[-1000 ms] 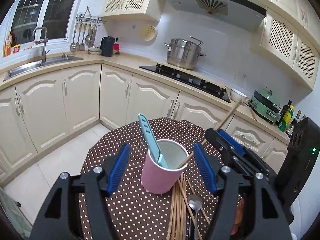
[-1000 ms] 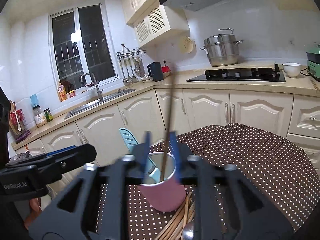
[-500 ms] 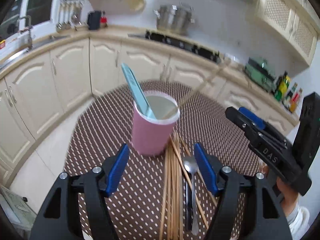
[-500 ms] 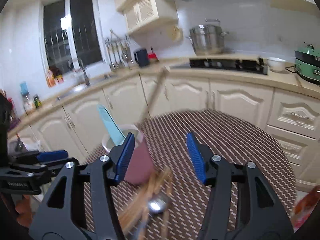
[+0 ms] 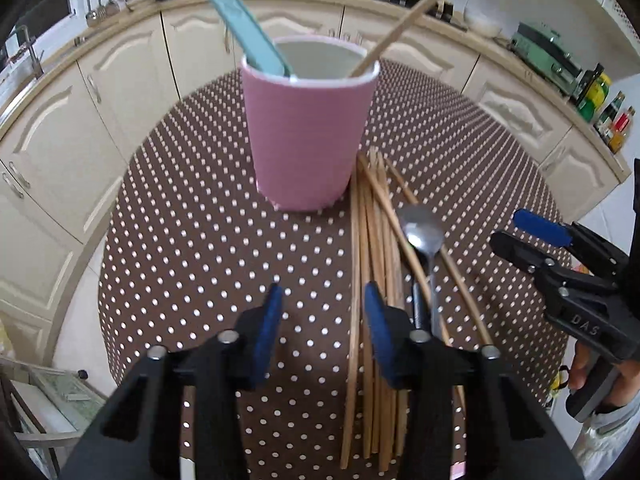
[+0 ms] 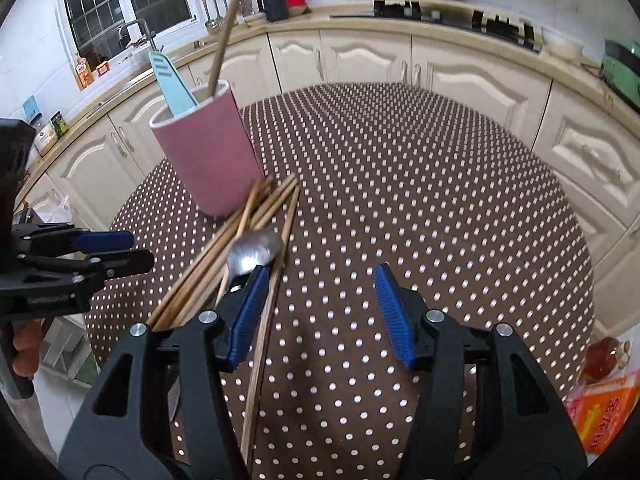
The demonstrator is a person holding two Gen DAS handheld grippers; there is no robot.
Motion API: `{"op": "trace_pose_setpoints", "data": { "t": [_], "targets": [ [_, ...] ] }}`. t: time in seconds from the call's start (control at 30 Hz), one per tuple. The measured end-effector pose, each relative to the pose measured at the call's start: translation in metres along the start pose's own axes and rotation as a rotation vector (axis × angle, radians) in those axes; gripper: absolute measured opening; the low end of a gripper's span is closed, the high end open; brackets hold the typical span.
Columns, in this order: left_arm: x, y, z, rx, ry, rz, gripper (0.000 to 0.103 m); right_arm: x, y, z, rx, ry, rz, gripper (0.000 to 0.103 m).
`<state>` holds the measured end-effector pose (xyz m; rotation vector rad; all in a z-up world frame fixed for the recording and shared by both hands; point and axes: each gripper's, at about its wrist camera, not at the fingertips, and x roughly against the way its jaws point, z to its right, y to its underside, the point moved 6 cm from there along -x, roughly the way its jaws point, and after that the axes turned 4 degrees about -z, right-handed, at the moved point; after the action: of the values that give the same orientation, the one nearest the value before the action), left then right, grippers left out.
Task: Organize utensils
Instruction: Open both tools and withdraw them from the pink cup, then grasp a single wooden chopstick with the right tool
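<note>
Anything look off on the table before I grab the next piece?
Nothing damaged or spilled. The chopsticks lie in a loose fan beside the cup, some crossing, and the spoon rests on top of them, so picking one may drag the others.

I see a pink cup (image 5: pixel 308 136) with a white inside, holding a light blue spatula (image 5: pixel 240 28) and a tan chopstick (image 5: pixel 416 16). My table (image 6: pixel 420 184) wears brown cloth with white polka dots. Beside the cup: tan chopsticks (image 5: pixel 376 240), a silver spoon (image 5: pixel 422 232). My finger pads (image 6: pixel 390 308) are blue.

Black left gripper (image 5: pixel 320 320); blue pads (image 5: pixel 267 330).
</note>
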<state>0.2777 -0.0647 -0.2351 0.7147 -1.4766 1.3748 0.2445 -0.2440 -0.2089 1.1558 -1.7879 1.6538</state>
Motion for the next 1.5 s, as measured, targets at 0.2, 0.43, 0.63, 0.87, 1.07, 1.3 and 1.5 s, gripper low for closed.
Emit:
{"op": "trace_pose_setpoints", "data": {
  "t": [0.2,0.43,0.63,0.87,1.07,1.3,1.5],
  "targets": [
    [-0.015,0.005,0.008,-0.047,0.003,-0.019,0.036,-0.006,0.012,-0.008,0.012,-0.019,-0.032,0.055],
    [-0.036,-0.001,0.007,-0.046,-0.043,-0.046,0.036,-0.009,0.015,-0.011,0.017,-0.036,-0.051,0.055],
    [-0.041,-0.009,0.007,-0.053,-0.039,-0.039,0.036,-0.013,0.013,-0.014,0.021,-0.050,-0.065,0.055],
    [-0.038,-0.014,0.016,-0.058,0.012,-0.041,0.036,-0.018,0.013,-0.021,0.033,-0.072,-0.085,0.055],
    [-0.047,-0.018,0.013,-0.051,0.026,-0.064,0.036,-0.021,0.014,-0.022,0.030,-0.083,-0.097,0.055],
    [-0.054,-0.032,0.011,-0.042,0.023,-0.088,0.036,-0.024,0.015,-0.025,0.035,-0.086,-0.113,0.057],
    [-0.063,-0.040,0.019,-0.061,-0.024,-0.091,0.034,-0.027,0.015,-0.027,0.051,-0.076,-0.132,0.057]
  ]
}}
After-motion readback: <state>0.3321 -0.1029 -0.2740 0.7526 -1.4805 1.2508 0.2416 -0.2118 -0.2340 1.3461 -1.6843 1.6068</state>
